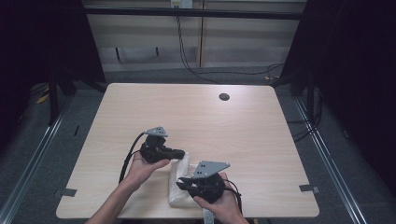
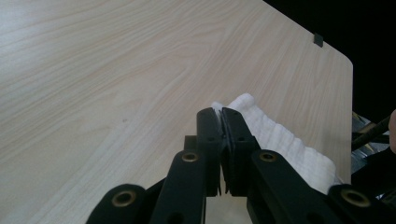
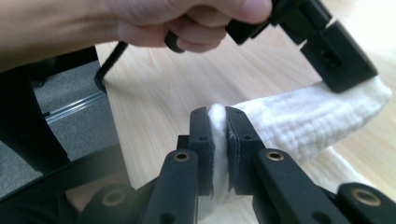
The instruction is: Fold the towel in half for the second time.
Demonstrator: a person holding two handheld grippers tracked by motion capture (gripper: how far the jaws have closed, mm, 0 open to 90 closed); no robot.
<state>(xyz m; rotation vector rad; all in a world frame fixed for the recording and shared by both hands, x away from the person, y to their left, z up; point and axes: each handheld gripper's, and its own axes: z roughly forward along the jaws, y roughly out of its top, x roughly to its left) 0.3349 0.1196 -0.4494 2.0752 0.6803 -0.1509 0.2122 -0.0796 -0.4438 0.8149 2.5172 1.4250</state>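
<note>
You hold the white towel [image 1: 180,179] near the front edge of the bench [image 1: 233,135], stretched between both tools. Your left tool [image 2: 220,122] is clamped on one corner, your right tool [image 3: 218,122] on the other end. The grip is only on thin edges, so a strong pull can make the cloth slip out. The towel is soft, waffle-textured cotton, rolled long; the bench is smooth pale wood.
</note>
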